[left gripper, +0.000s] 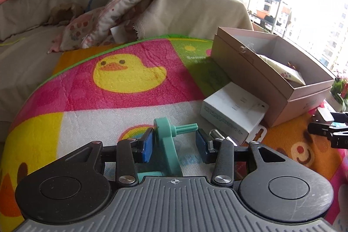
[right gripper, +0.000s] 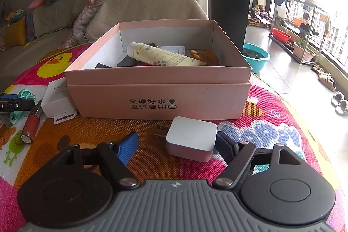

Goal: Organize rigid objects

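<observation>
Left gripper (left gripper: 175, 145) is spread wide around the teal plastic part (left gripper: 167, 142), only its left pad touching, with a white box (left gripper: 233, 111) just ahead-right and bare mat (left gripper: 87, 114) off left. Right gripper (right gripper: 177, 145) gapes too, the white charger (right gripper: 190, 138) sitting against its right finger, pink box (right gripper: 158, 99) wall straight ahead; only this view shows the tube (right gripper: 165, 55) inside and the red cylinder (right gripper: 31, 123) far left

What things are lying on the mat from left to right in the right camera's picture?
Teal plastic part → red battery → small white box → white charger plug, which sits in front of the pink box.
</observation>
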Motion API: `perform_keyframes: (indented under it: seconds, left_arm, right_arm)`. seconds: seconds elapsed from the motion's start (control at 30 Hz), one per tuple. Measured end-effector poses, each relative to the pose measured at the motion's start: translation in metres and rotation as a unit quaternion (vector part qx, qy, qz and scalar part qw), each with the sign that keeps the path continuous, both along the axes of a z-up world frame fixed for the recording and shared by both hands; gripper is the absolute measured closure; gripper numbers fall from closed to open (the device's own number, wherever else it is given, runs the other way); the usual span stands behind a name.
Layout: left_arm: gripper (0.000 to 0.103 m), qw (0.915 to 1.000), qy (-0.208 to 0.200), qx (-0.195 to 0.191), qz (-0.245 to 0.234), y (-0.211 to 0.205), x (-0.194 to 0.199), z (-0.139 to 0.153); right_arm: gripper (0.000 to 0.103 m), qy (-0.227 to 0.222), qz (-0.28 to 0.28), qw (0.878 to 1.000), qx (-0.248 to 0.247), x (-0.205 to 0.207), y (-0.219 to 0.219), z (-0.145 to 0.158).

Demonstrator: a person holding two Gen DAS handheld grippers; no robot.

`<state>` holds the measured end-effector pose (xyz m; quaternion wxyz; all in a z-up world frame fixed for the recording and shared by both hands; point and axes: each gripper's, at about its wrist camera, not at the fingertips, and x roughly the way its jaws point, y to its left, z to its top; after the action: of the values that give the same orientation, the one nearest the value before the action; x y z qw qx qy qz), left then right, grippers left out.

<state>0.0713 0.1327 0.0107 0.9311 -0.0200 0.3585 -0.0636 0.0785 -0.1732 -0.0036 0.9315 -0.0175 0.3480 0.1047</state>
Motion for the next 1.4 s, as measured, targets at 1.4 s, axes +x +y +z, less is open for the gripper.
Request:
perform_keyframes:
  seconds: [1.4]
  left_arm:
    - [0.079,0.9966,-0.035,0.054,-0.051,-0.076,-0.06,-0.009]
  right_arm:
    - [0.041,-0.004,0.007,1.0,-0.005,-0.015,-0.005,0.007]
